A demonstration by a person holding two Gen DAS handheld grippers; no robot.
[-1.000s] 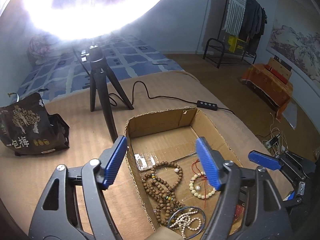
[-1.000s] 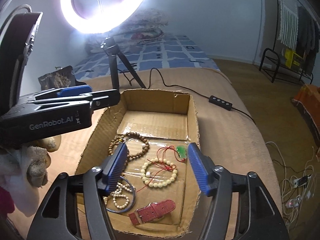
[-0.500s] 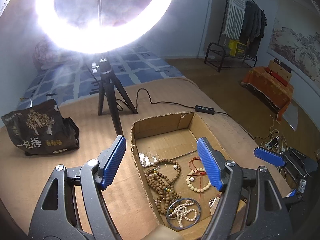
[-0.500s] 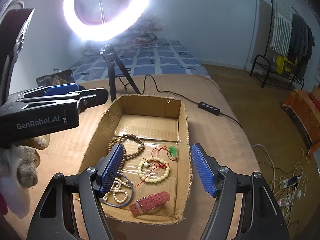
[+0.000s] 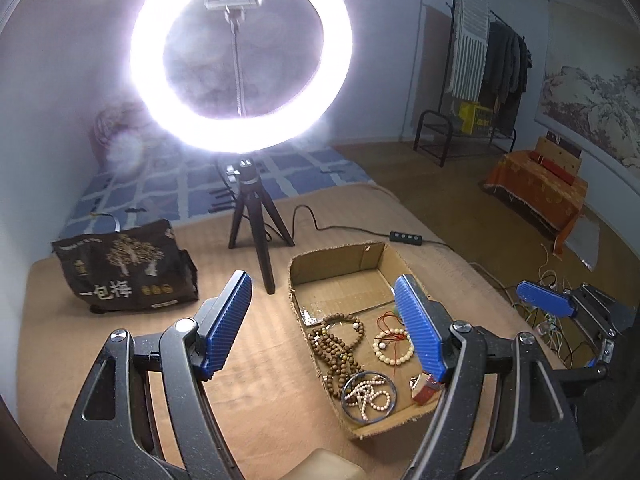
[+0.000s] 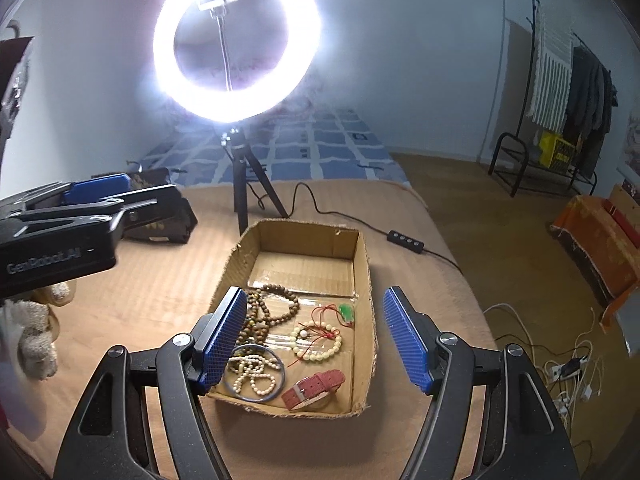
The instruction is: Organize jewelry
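A shallow cardboard box (image 6: 362, 280) (image 5: 304, 292) sits on the tan bed cover. It holds a brown wooden bead string (image 6: 276, 312) (image 5: 338, 350), a cream bead bracelet with red cord (image 6: 316, 340) (image 5: 394, 350), a green pendant (image 6: 346, 312), a blue ring with a pearl string inside (image 6: 254, 374) (image 5: 370, 394) and a red watch strap (image 6: 314, 388) (image 5: 428, 390). My left gripper (image 5: 326, 326) is open and empty, above and left of the box. My right gripper (image 6: 316, 340) is open and empty, above the box's near end.
A lit ring light on a black tripod (image 5: 256, 232) (image 6: 244, 184) stands behind the box, its cable and switch (image 6: 406, 240) running right. A dark printed bag (image 5: 124, 268) lies at the left. A blue checked quilt (image 6: 320, 152) lies beyond, floor and cables (image 6: 560, 368) to the right.
Both grippers have risen and pulled back from the box, which now looks smaller and farther. Both stay open and empty. The jewelry has not moved.
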